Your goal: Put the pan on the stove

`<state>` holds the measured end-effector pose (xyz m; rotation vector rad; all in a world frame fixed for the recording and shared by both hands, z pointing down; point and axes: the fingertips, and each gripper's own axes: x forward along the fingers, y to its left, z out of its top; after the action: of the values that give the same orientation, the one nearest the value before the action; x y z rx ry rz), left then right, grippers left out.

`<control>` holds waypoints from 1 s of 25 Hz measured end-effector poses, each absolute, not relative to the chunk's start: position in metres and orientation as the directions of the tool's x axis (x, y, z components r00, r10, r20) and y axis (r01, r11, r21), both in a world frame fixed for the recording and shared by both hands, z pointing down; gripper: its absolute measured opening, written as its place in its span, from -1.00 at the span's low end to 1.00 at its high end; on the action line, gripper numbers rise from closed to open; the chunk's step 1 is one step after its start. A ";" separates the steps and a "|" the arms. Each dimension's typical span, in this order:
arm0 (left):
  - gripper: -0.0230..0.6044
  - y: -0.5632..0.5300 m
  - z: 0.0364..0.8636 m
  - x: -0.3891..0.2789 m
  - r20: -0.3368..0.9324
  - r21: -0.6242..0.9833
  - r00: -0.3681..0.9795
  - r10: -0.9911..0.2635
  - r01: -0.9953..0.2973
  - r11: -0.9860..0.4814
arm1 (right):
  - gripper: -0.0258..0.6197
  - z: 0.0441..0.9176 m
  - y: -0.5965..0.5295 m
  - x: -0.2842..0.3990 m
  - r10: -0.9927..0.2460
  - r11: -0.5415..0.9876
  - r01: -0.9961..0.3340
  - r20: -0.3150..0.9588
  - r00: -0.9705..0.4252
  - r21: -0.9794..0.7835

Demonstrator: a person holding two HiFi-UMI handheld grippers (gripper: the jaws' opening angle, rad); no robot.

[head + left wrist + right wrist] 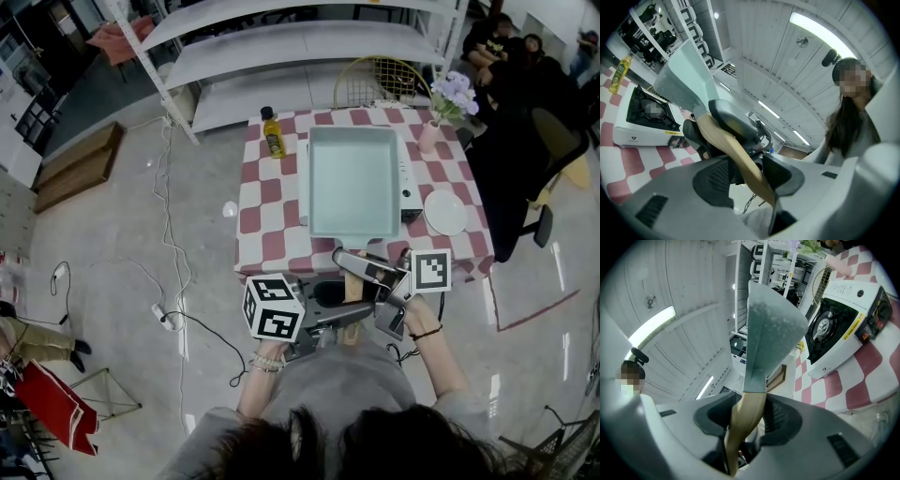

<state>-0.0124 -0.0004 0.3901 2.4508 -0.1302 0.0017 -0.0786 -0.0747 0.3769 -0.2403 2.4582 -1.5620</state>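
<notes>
**Pan (354, 183) held aloft, not yet on the gas stove (410, 187).**
Left gripper (745, 174) and right gripper (749, 417) both clamped the wooden handle (740, 427); leverage could tip the pan off-centre.

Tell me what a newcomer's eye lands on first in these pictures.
The big pale teal rectangular pan dominates, covering most of the white portable gas stove on the red-and-white checked table. Near the table's front edge, the left claw and right claw both clamp its light wooden handle. A yellow oil bottle stands at the table's back left corner.
</notes>
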 end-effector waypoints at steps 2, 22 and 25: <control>-0.32 -0.009 0.391 -0.011 0.035 0.637 0.994 -0.099 -0.099 -0.764 | -0.38 0.379 -0.083 -0.078 -0.248 0.416 -0.019 -0.093 -0.964 -0.909; -0.32 -0.098 0.405 0.010 0.053 0.677 0.988 -0.149 -0.145 -0.722 | -0.38 0.396 -0.169 -0.060 -0.196 0.367 0.007 -0.084 -0.977 -0.930; -0.32 -0.108 0.406 0.012 0.061 0.681 0.986 -0.155 -0.155 -0.716 | -0.38 0.397 -0.178 -0.059 -0.187 0.367 0.020 -0.095 -0.978 -0.930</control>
<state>0.0123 -0.1077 0.4060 2.3794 -0.2147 -0.0002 -0.0588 -0.1785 0.3968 -0.1513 2.4398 -1.6629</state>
